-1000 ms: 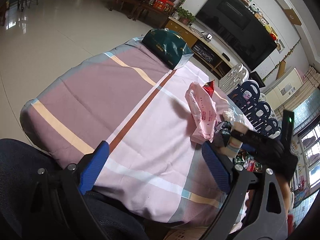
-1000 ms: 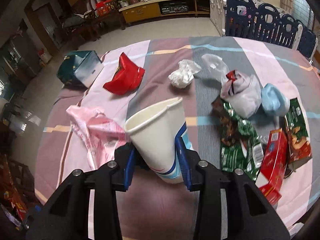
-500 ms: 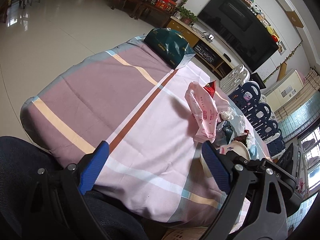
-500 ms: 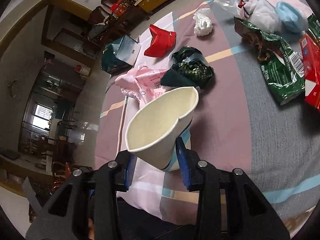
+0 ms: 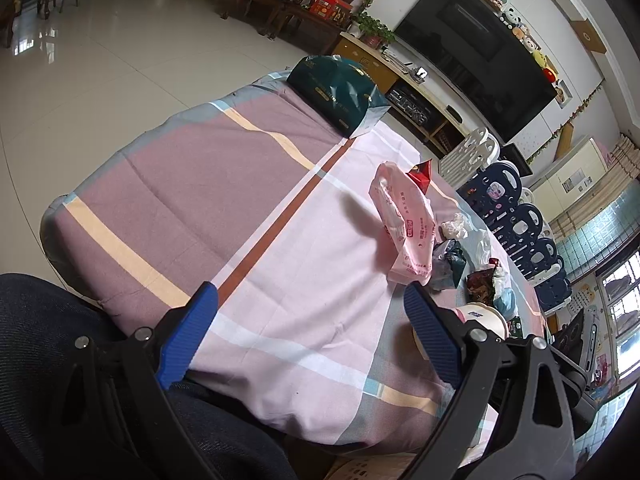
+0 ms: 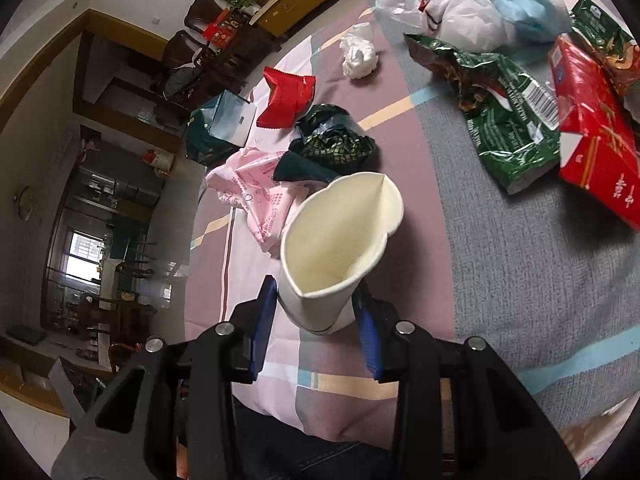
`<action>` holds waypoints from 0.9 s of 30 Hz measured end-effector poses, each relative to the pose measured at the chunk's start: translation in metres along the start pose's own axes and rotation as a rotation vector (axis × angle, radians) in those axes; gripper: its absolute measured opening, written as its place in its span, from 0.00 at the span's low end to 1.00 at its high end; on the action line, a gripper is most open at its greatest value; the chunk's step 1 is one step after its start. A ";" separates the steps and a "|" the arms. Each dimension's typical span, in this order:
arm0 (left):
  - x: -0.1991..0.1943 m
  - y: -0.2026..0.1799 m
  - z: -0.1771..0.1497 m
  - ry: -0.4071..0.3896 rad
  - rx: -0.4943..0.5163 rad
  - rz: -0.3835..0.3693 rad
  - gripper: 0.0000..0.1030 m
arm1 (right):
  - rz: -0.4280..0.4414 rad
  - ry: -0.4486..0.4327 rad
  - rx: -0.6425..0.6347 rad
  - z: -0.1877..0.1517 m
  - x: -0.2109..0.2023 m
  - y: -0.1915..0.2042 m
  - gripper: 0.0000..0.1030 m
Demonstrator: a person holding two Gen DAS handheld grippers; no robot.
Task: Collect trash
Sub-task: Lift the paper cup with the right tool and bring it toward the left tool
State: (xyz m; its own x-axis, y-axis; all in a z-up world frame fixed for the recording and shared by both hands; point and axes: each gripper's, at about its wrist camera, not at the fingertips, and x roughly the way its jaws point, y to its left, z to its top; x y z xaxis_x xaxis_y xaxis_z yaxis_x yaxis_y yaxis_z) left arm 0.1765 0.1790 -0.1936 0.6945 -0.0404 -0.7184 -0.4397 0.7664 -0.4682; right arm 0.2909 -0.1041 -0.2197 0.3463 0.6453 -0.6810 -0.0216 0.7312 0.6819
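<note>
My right gripper [image 6: 316,304] is shut on a squashed white paper cup [image 6: 336,248], held above the near edge of the table with its mouth facing forward. The cup also shows in the left wrist view [image 5: 482,316], behind my left gripper's right finger. My left gripper [image 5: 310,328] is open and empty over the near table edge. Trash lies on the striped cloth [image 6: 480,264]: a pink plastic bag [image 6: 256,188], a dark green wrapper [image 6: 332,144], a red snack bag [image 6: 288,96], a white tissue ball [image 6: 358,56], green snack bags [image 6: 512,108] and a red box [image 6: 596,152].
A dark teal gift bag [image 5: 340,84] stands at the far corner of the table. White plastic bags [image 6: 460,16] and a light blue wad [image 6: 528,12] lie at the far right. A chair back [image 5: 48,344] is at the lower left.
My right gripper has pulled back toward the near table edge and tilted, carrying the cup away from the trash pile. The left gripper has stayed nearly still.
</note>
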 end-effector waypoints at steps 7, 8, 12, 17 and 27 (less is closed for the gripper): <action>0.000 0.000 0.000 0.003 0.004 0.003 0.91 | -0.021 -0.032 0.017 -0.001 -0.012 -0.013 0.41; 0.001 -0.001 0.000 0.005 0.007 0.005 0.91 | -0.026 -0.038 0.023 -0.001 -0.014 -0.015 0.41; 0.008 -0.008 -0.002 0.040 0.052 0.029 0.93 | -0.038 -0.055 0.049 -0.001 -0.023 -0.027 0.43; 0.009 -0.019 -0.006 0.035 0.131 0.059 0.93 | -0.063 -0.075 0.078 -0.002 -0.034 -0.043 0.44; 0.015 -0.022 -0.008 0.069 0.157 0.077 0.93 | -0.143 -0.084 0.086 -0.011 -0.040 -0.060 0.44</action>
State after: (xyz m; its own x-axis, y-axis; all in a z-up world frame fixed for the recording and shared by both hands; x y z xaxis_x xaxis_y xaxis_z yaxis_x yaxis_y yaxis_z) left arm 0.1922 0.1564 -0.1976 0.6189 -0.0180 -0.7853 -0.3921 0.8592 -0.3288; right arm 0.2678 -0.1718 -0.2367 0.4173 0.5126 -0.7504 0.1123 0.7903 0.6024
